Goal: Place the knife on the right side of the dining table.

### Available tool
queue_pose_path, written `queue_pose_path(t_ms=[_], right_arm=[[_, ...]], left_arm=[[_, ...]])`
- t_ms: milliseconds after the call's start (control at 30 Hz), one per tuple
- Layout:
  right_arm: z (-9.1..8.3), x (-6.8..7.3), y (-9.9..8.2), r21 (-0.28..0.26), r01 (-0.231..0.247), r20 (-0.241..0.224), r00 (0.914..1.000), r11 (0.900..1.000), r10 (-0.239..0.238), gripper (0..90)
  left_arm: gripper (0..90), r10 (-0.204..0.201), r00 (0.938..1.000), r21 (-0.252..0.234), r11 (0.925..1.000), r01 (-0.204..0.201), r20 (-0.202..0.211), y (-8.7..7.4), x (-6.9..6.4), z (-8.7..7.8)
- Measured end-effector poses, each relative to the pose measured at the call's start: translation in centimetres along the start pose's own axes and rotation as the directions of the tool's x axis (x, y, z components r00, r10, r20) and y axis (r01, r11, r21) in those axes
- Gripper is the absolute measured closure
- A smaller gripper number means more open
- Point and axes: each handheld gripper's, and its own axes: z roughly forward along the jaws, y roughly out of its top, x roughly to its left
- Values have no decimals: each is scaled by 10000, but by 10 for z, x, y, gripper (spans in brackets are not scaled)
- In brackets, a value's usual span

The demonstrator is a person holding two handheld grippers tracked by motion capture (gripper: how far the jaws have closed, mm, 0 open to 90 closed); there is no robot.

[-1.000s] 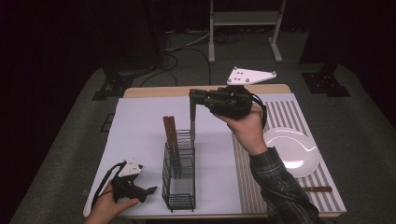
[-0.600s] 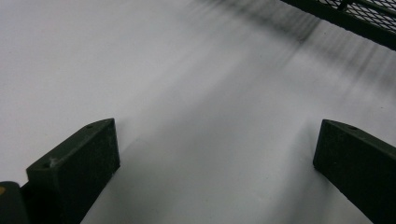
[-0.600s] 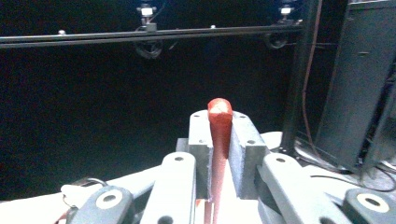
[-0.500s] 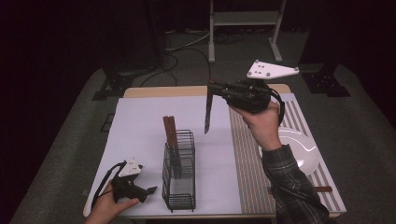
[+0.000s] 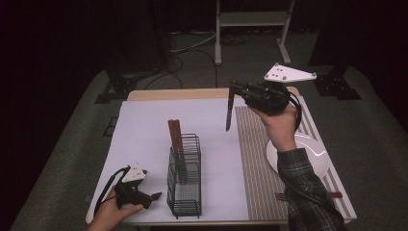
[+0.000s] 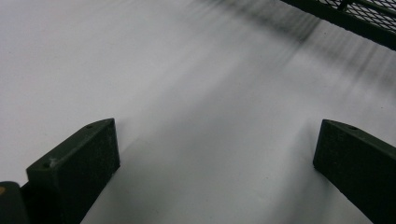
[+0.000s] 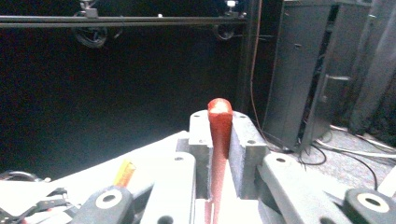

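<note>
Right tool clamped on the reddish-brown handle of a knife, whose blade hangs point-down in the air over the far middle of the tabletop, near the striped mat's edge; in the right gripper view the handle end stands pinched between the two pads. Left tool, jaws spread with nothing between them, rests low at the near left corner just beside the wire cutlery rack, which already carries brown-handled pieces upright. Likely step: moving the knife between rack and mat. To do it well, keep the blade vertical, travel high enough to clear the rack's rim, and lower it without scraping. Surface: white sheet on the left, striped mat on the right bearing a white plate and a fork. Room: dark, with cables and a metal stand behind.
</note>
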Motion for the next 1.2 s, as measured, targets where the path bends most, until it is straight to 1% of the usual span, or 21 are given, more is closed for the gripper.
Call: queue_pose_path(t_ms=[200, 267, 333, 400, 433, 500, 567, 600, 667, 733, 767, 833, 867, 900, 1100, 1200], right_arm=[[-3, -12, -8, 86, -37, 534, 9986, 10000, 33, 791], [-3, -15, -9, 96, -66, 599, 9982, 9999, 60, 791], [-5, -21, -13, 105, -163, 837, 9964, 9998, 153, 791], [-6, -24, -15, 127, -182, 916, 9957, 9998, 169, 791], [-7, -28, -17, 179, -226, 1074, 9940, 9996, 206, 791], [-7, -33, -20, 236, -216, 1242, 9921, 9995, 185, 791], [-7, -37, -24, 276, -268, 1380, 9902, 9993, 228, 790], [-7, -37, -24, 276, -268, 1380, 9902, 9993, 228, 790], [-7, -44, -30, 366, -373, 1641, 9860, 9986, 309, 791], [-7, -46, -32, 375, -372, 1700, 9850, 9986, 303, 790], [-7, -49, -34, 389, -348, 1780, 9836, 9986, 273, 791], [-6, -57, -41, 401, -444, 2021, 9787, 9982, 354, 791], [-6, -57, -41, 401, -444, 2021, 9787, 9982, 354, 791], [-5, -63, -47, 416, -575, 2204, 9743, 9975, 470, 790], [-3, -77, -62, 521, -730, 2687, 9616, 9960, 564, 790], [-2, -84, -70, 520, -952, 2892, 9542, 9941, 763, 790]], left_arm=[[0, 15, 10000, -1, 10000, -15, -8, 0, 0, 0], [0, 17, 10000, 0, 10000, -17, -9, 0, 0, 0], [0, 16, 10000, -2, 10000, -16, -8, 0, 0, 0], [0, 17, 10000, -1, 10000, -17, -8, 0, 0, 0], [0, 17, 10000, 1, 10000, -17, -8, 0, 0, 0], [0, 15, 10000, 0, 10000, -15, -7, 0, 0, 0], [0, 20, 10000, -1, 10000, -20, -8, 0, 0, 0], [0, 20, 10000, -1, 10000, -20, -8, 0, 0, 0], [0, 15, 10000, -13, 10000, -15, -15, 0, 0, 0], [0, 15, 10000, -21, 10000, -15, -18, 0, 0, 0], [0, 14, 10000, -21, 10000, -14, -15, 0, 0, 0], [0, 15, 10000, -18, 10000, -15, -13, 0, 0, 0], [0, 15, 10000, -18, 10000, -15, -13, 0, 0, 0], [0, 18, 10000, -22, 10000, -18, -18, 0, 0, 0], [0, 19, 10000, -20, 10000, -19, -15, 0, 0, 0], [0, 18, 10000, -9, 10000, -18, -10, 0, 0, 0]])
